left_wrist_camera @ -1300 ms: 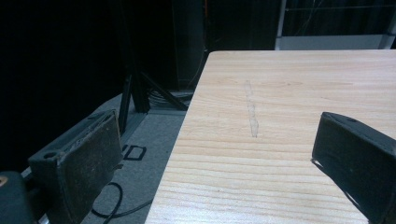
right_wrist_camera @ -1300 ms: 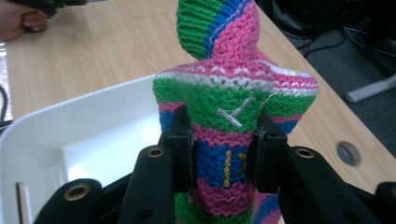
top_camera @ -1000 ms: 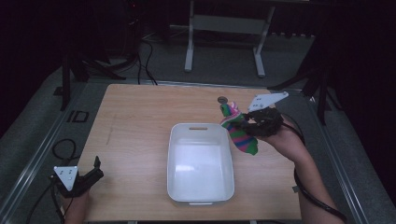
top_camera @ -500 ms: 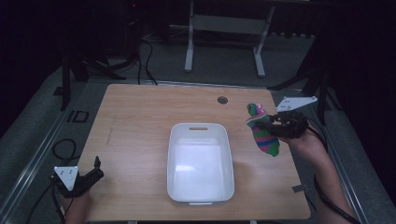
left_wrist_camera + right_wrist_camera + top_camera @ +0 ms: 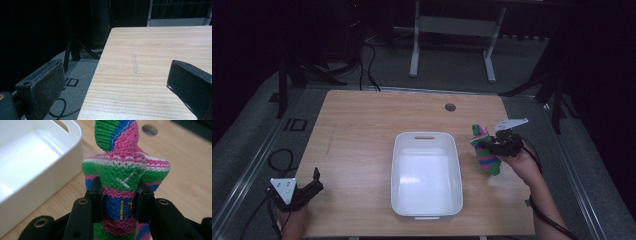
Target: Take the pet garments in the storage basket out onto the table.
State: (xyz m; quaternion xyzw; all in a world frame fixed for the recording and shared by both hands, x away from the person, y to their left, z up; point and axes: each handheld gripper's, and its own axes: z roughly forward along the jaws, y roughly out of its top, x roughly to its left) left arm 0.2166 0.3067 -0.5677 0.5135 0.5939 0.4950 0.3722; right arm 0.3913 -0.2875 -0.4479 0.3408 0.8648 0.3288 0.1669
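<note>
One white bin point(image 5: 427, 175) sits mid-table. One striped knitted sock point(image 5: 484, 152) is right of the bin. Two grippers: one point(image 5: 314, 184) well left of the bin, one point(image 5: 492, 146) right of it. One round hole point(image 5: 450, 107) lies beyond the bin.

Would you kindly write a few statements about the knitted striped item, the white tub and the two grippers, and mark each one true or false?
1. The right gripper is shut on the striped knitted sock. True.
2. The sock lies inside the white plastic tub. False: it is held to the right of the tub, outside it.
3. The left gripper has its jaws apart with nothing between them. True.
4. The left gripper is over the middle of the wooden table. False: it is at the table's near left corner.
5. The tub holds several items. False: it looks empty.
</note>
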